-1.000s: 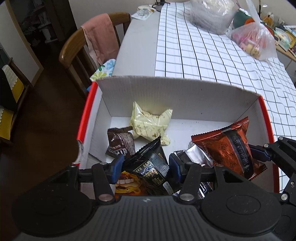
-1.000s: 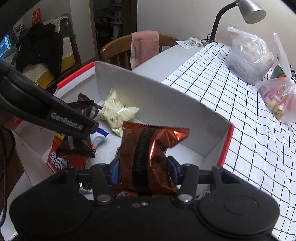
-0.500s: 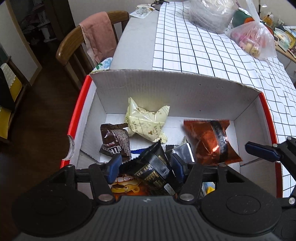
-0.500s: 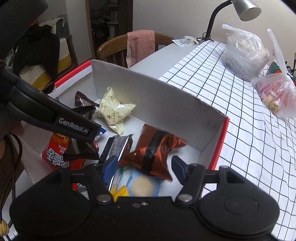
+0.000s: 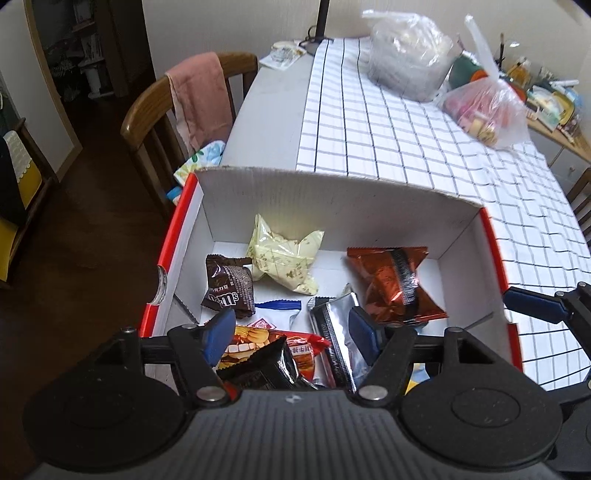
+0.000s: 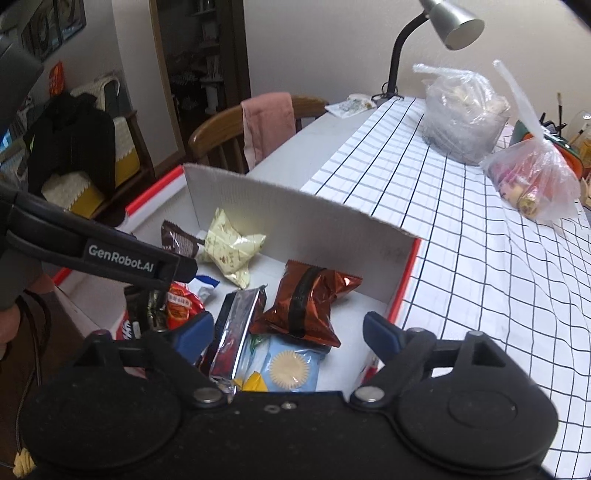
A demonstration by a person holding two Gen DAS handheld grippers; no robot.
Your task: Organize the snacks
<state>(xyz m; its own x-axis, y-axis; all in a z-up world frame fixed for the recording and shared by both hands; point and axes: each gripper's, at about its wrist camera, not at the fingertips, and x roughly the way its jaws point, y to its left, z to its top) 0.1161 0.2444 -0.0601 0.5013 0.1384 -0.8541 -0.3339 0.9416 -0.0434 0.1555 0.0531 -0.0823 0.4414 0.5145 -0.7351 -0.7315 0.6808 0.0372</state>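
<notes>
A white cardboard box (image 5: 332, 199) with red edges (image 6: 295, 210) holds several snack packs. A copper-red pack (image 5: 395, 286) (image 6: 306, 304) lies at its right, a pale yellow pack (image 5: 282, 262) (image 6: 231, 249) at the back, a brown M&M's pack (image 5: 229, 286) at the left, a silver pack (image 6: 236, 332) in the middle. My left gripper (image 5: 291, 334) is open above the box; a black pack (image 5: 262, 369) lies loose below its fingers. My right gripper (image 6: 288, 334) is open and empty over the box's right part.
The box sits at the near end of a table with a checked cloth (image 5: 388, 122). Two clear plastic bags (image 6: 461, 118) (image 6: 532, 181) and a desk lamp (image 6: 454, 22) stand farther back. A wooden chair with a pink towel (image 5: 199, 96) is at the left.
My right gripper opened and let the copper-red pack drop into the box. My left gripper opened and let go of the black pack. Both grippers pulled back and up.
</notes>
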